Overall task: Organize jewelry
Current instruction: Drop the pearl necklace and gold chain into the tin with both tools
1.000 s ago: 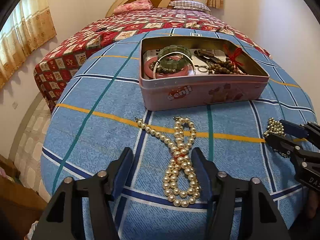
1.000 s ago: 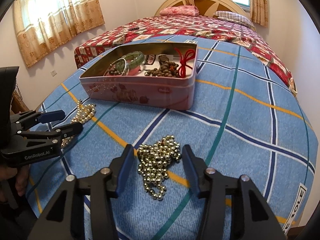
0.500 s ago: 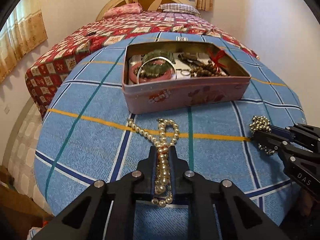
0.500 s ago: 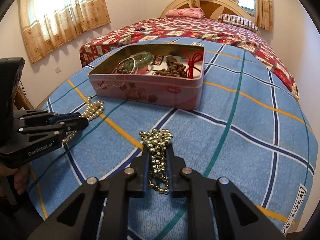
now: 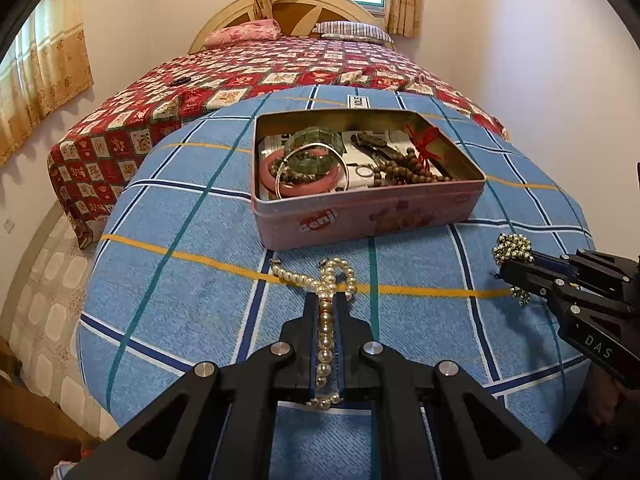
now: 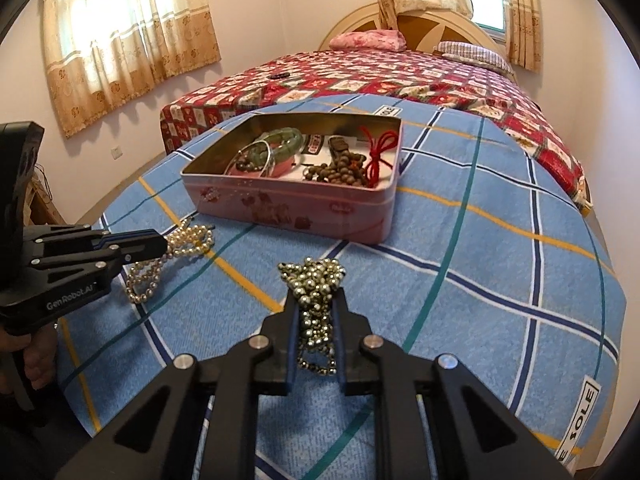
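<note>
Left tongs: our left gripper [image 5: 326, 304] is clamped on the pearl necklace [image 5: 325, 336], its pads pressed against the strand from both sides.
Right tongs: our right gripper [image 6: 316, 300] has just been closing and now pinches the gold bead chain [image 6: 314, 284] in a bunch between its pads.
Pearl necklace: we see it on the blue checked blanket [image 5: 180, 288], just in front of the tin; its far loops spill past the fingertips and a short end hangs out behind them.
Gold bead chain: we see it heaped at the right fingertips, with a loop trailing back between the fingers, on the same blanket, to the right of the pearls.
Tin: the pink tin box [image 5: 360, 216] stands open beyond both necklaces.
Tin contents: we make out a green bangle [image 5: 316, 148], a pink bangle [image 5: 304, 184], brown wooden beads [image 5: 404, 168] and a red cord [image 5: 424, 140].
</note>
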